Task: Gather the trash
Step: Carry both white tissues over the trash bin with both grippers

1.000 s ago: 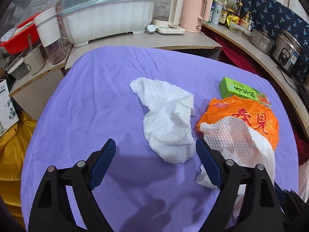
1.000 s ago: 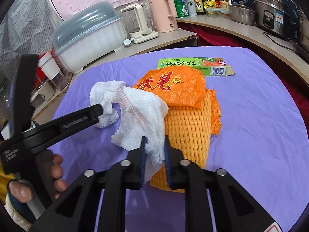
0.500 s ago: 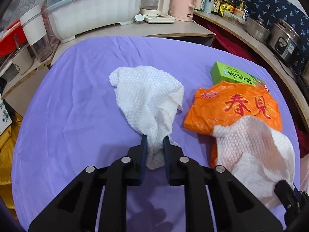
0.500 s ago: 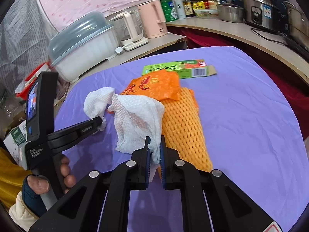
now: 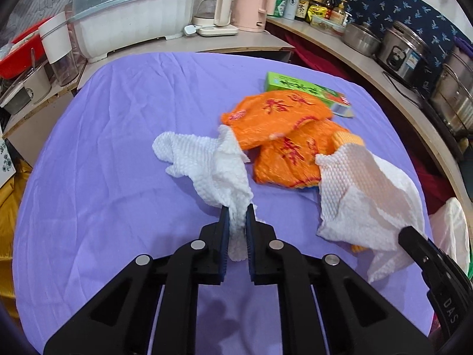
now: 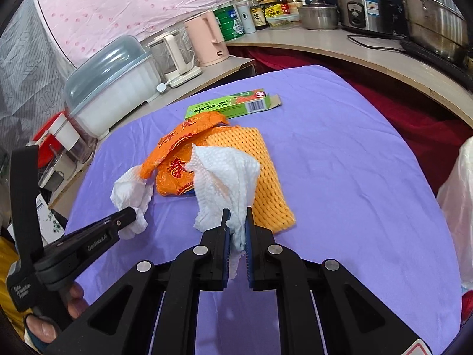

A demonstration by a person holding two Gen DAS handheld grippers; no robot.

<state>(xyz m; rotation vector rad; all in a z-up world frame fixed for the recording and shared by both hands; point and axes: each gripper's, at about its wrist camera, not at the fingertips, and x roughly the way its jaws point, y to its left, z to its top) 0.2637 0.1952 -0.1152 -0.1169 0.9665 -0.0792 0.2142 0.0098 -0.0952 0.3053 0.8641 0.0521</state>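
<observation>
My left gripper (image 5: pixel 235 211) is shut on a crumpled white paper towel (image 5: pixel 207 162), lifted off the purple cloth (image 5: pixel 118 148). My right gripper (image 6: pixel 236 216) is shut on a second white paper towel (image 6: pixel 227 174), held above an orange foam net (image 6: pixel 260 177). An orange plastic wrapper (image 5: pixel 278 118) lies on the cloth beside a green carton (image 5: pixel 304 88). The left gripper and its towel (image 6: pixel 130 195) show at the left of the right wrist view; the right gripper's towel (image 5: pixel 363 195) shows at the right of the left wrist view.
A white plastic bag (image 6: pixel 458 195) hangs off the table's right edge. Behind the table stand a covered dish rack (image 5: pixel 124 20), a kettle (image 5: pixel 215 6), a pink jug (image 5: pixel 254 6), bottles and steel pots (image 5: pixel 405 44) on a curved counter.
My left gripper closed on the first towel and lifted it toward the right. My right gripper carried its towel up and right, uncovering the orange wrapper and net.
</observation>
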